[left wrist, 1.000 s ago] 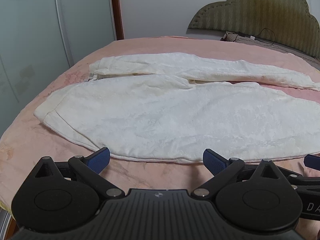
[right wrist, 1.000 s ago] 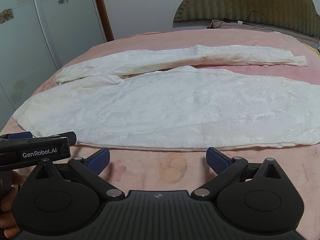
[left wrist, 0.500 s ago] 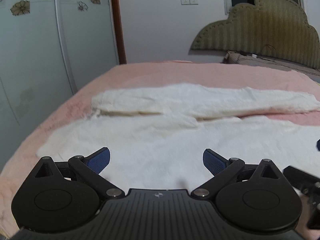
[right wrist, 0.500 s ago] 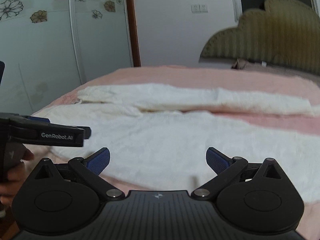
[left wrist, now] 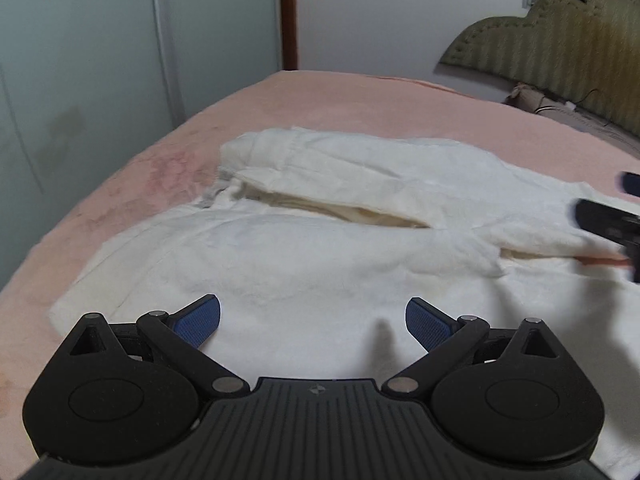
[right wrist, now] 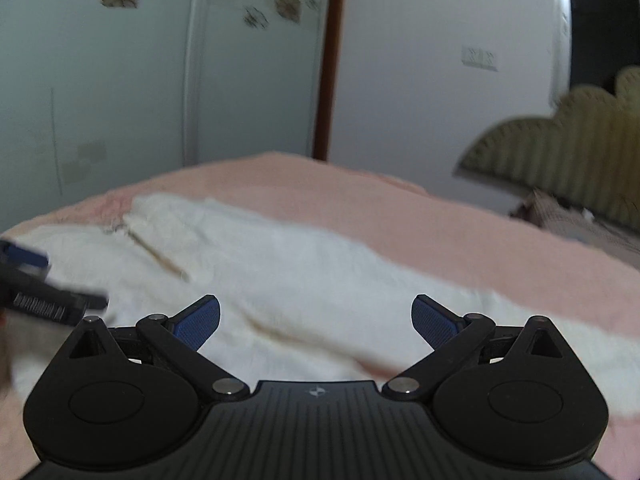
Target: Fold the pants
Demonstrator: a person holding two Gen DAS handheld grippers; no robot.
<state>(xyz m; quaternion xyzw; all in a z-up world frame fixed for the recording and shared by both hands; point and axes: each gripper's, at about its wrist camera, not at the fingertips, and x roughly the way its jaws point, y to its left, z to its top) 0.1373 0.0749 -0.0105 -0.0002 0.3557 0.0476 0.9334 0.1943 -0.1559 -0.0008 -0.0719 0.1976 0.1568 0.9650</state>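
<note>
Pink bedding (left wrist: pixel 360 100) carries the white pants (left wrist: pixel 320 248), spread flat with the waist end nearest the wardrobe doors (right wrist: pixel 120 80). Only the left view shows the far leg's open fold; the right view is blurred. Bare sheet borders the cloth on the far side. Both the left gripper (left wrist: pixel 313 320) and right gripper (right wrist: pixel 316 318) gape wide, empty, now above the fabric rather than short of its near edge.

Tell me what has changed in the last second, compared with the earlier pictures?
Both grippers moved forward and lower: the left gripper and right gripper started short of the near edge of the white pants and are now over them. Nothing was taken hold of; both pairs of jaws are as wide apart as before. The pants lie spread on the pink bed as before.
</note>
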